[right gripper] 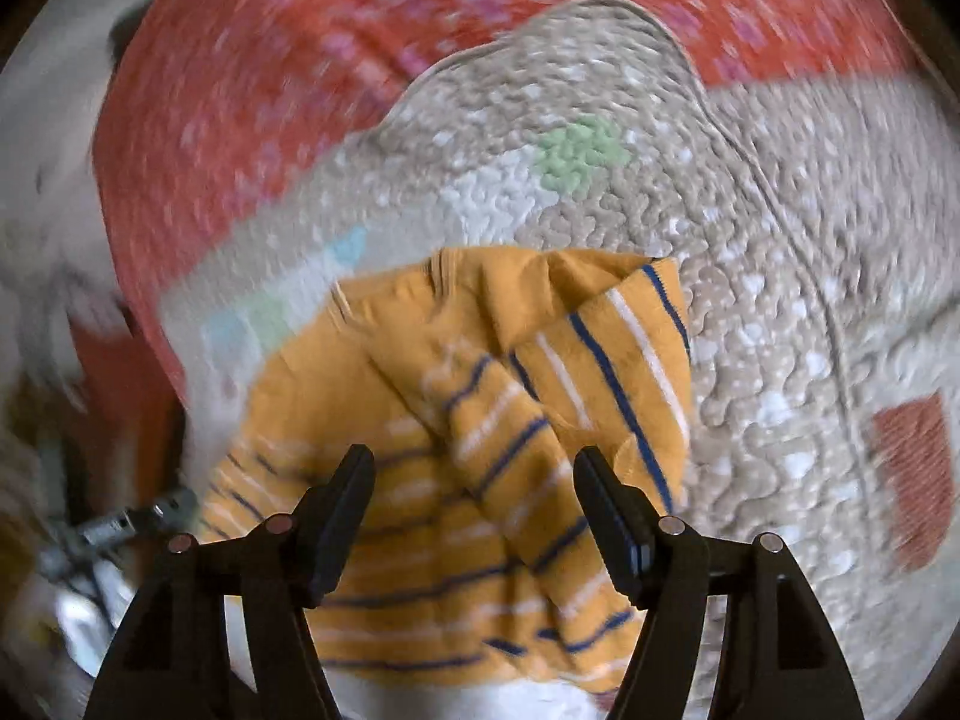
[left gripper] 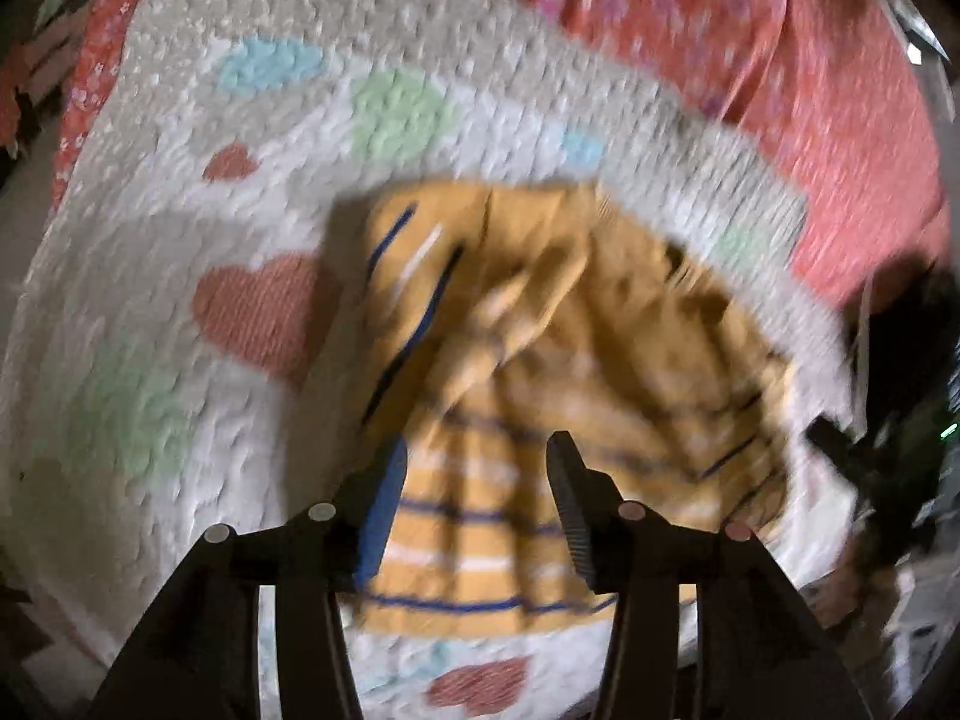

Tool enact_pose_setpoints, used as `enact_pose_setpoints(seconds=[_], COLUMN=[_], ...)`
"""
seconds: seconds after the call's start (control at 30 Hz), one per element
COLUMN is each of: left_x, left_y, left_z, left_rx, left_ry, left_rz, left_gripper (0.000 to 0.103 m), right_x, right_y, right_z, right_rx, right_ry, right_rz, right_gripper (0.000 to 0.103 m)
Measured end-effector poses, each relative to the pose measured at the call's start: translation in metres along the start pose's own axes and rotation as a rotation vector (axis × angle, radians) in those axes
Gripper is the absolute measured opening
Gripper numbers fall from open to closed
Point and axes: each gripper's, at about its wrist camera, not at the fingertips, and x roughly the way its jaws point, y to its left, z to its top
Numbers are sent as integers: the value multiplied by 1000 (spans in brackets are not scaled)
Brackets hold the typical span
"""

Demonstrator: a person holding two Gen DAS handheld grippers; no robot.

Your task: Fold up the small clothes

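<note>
**Both grippers wide over the striped shirt**

I'm looking down my left gripper (left gripper: 474, 510) and its jaws stand well apart, nothing between them but air. Below sits the yellow shirt (left gripper: 540, 372), blue and white stripes across it, rumpled and partly folded over itself on the quilted blanket (left gripper: 150, 312). That blanket is pale, with pink hearts and soft green and blue patches. Beyond its far edge runs a red flowered sheet (left gripper: 810, 90). The picture is smeared with blur, so fine creases are hard to read. Off to the far right edge I see a dark shape, too blurred to name.

Over to the right wrist view: my right gripper (right gripper: 474, 516) is spread wide too, holding nothing. The shirt (right gripper: 456, 450) fills the lower middle, one striped flap lying doubled over the body of the shirt, its edge pointing away toward the blanket (right gripper: 780, 300). The red sheet (right gripper: 270, 120) curves across the top. I cannot tell whether either gripper touches the cloth.
</note>
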Motion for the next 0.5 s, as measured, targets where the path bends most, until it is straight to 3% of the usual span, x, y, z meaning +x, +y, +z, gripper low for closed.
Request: enact_pose_setpoints(seconds=[0.13,0.17,0.23,0.27,0.4,0.5], left_x=[21,26,31,31,33,34], left_y=[-3,-3,-1,-1,-3,0], left_z=[-17,-19,-22,-22,-22,-22], left_rx=[62,73,75,76,81,54], left_ry=[36,49,60,59,48,50], left_rz=[144,160,151,149,160,143], left_gripper=[47,39,26,21,17,17], right_x=[22,31,46,48,40,34], right_y=[37,44,46,39,-42,-93], right_z=[-11,-14,-13,-7,36,41], right_rx=[-275,-330,-388,-364,30,236], right_ry=[21,37,78,88,13,4], right_rz=[-185,-248,-321,-328,-314,-330], right_gripper=[73,72,20,9,8,9])
